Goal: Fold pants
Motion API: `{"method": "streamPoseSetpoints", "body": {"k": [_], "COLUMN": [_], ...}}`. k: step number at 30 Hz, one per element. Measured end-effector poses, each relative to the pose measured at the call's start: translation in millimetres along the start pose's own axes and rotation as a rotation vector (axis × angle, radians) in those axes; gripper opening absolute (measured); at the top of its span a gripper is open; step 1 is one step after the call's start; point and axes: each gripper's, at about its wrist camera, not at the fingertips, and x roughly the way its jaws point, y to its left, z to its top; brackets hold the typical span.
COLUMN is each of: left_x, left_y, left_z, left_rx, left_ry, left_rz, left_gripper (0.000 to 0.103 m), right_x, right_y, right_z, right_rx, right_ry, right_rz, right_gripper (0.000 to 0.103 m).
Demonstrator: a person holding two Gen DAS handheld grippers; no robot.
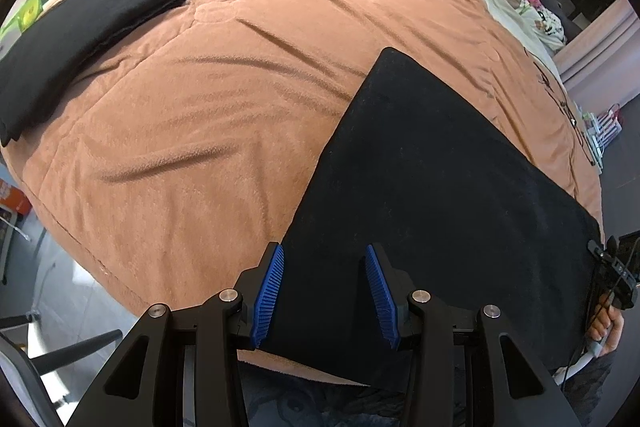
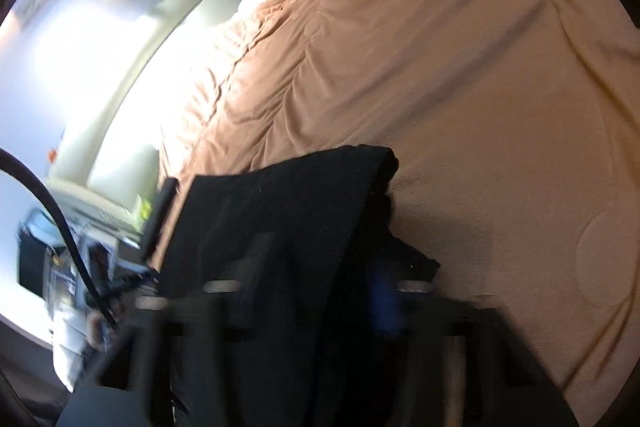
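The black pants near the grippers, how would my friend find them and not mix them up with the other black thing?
Start at the big bed with the fuzzy peach-orange blanket. The flat black pants lie at its near edge, right by the left gripper with its ribbed blue pads. The other black folded cloth lies far off at the left edge; only the pants spread out wide and smooth.

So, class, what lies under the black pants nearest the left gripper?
The black pants lie on the orange blanket, which shows all around them. Whatever lies directly beneath the fabric is covered.
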Motion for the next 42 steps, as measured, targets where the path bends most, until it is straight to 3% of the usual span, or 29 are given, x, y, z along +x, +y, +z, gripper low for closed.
{"method": "streamPoseSetpoints", "body": {"k": [5,9,12,16,20,24,30,37,42], "left_x": [-1,-2,-3,-3,-4,-4,-6,-7,-2], "left_y": [4,8,11,14,19,25,33,43,50], "left_z": [0,-2,-3,-4,-8,-15,-23,-31,-35], "left_rx": [-0.007,-0.009,-0.011,-0.02,-0.024,-0.044,-0.059,-0.088,-0.113], "left_ry": [-0.001,-0.006,-0.008,-0.012,-0.011,-0.012,-0.02,-0.025,-0.019], "left_rz": [-0.003,-0.005,-0.004,-0.009,-0.014,-0.026,-0.047,-0.112,-0.168], "left_gripper": [0.046,0.046,0.046,0.046,0.046,0.047,0.051,0.051,0.051], "right_x": [-24,-38,-29,-17,-29,-40,-23,-12,-11], "right_y": [36,60,60,48,47,61,84,63,74], "right_z": [-2,-11,-17,-24,-32,-46,-72,-94,-105], "right_rx": [-0.116,-0.215,-0.219,-0.144,-0.083,-0.123,-0.222,-0.205,-0.213], "right_ry": [-0.092,-0.155,-0.145,-0.101,-0.128,-0.147,-0.096,-0.01,0.011], "right_rz": [-0.022,-0.129,-0.22,-0.369,-0.339,-0.281,-0.217,-0.3,-0.368], "right_gripper": [0.012,0.012,0.013,0.022,0.022,0.022,0.022,0.022,0.022]}}
